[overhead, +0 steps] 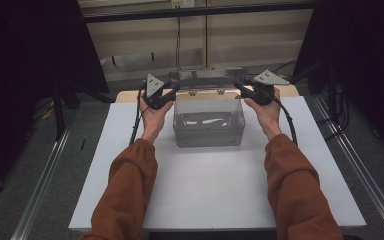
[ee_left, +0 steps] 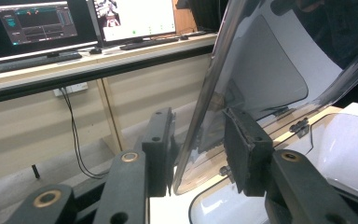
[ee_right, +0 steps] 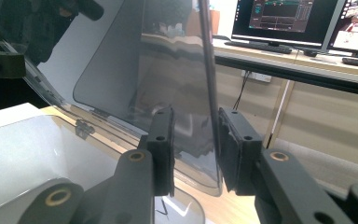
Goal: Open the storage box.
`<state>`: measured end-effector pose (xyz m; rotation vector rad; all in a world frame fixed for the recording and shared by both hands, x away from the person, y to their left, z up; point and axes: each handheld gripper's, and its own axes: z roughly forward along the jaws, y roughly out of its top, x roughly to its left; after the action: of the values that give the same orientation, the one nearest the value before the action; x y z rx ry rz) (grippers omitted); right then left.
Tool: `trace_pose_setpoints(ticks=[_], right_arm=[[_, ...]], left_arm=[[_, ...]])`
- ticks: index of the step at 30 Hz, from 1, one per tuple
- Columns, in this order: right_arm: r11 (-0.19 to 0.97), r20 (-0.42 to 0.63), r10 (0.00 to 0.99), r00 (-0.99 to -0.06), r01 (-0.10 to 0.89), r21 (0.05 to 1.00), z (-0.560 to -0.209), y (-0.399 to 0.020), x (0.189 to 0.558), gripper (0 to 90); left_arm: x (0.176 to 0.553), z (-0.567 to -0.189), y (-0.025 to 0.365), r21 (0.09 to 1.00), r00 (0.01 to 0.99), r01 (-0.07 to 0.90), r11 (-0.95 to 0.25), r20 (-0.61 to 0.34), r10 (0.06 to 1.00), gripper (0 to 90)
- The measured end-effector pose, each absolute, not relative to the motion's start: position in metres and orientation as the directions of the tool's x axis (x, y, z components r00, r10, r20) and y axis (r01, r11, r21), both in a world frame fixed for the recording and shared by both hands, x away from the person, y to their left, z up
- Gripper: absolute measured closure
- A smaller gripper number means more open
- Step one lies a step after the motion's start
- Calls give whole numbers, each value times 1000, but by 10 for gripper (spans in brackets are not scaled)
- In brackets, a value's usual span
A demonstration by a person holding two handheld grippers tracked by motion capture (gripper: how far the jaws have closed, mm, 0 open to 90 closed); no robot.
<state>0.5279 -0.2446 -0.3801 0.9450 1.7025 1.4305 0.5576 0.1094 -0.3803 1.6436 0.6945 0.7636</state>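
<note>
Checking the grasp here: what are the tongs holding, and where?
Both tongs straddle the box's raised clear lid, left tongs and right tongs at opposite side edges; firm clamping cannot be told.

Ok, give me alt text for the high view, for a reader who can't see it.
A person in rust-orange sleeves holds the raised lid of a clear plastic box on a white table, the left claw and right claw each at one end of the lid. Small pale items lie inside the box.

Left gripper point(overhead: 172, 93) and right gripper point(overhead: 239, 87) (jaws parted) face inward
</note>
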Motion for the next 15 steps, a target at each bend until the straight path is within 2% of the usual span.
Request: trace_pose_setpoints(ticks=[11,15], right_arm=[[128,-65,875,-479,99,987,-380,-244,535,658],[129,-64,878,-474,106,986,-383,-243,537,648]], left_arm=[[566,-387,108,979,615,74,-192,107,781,630],[571,-393,104,973,626,82,-218,119,770,684]])
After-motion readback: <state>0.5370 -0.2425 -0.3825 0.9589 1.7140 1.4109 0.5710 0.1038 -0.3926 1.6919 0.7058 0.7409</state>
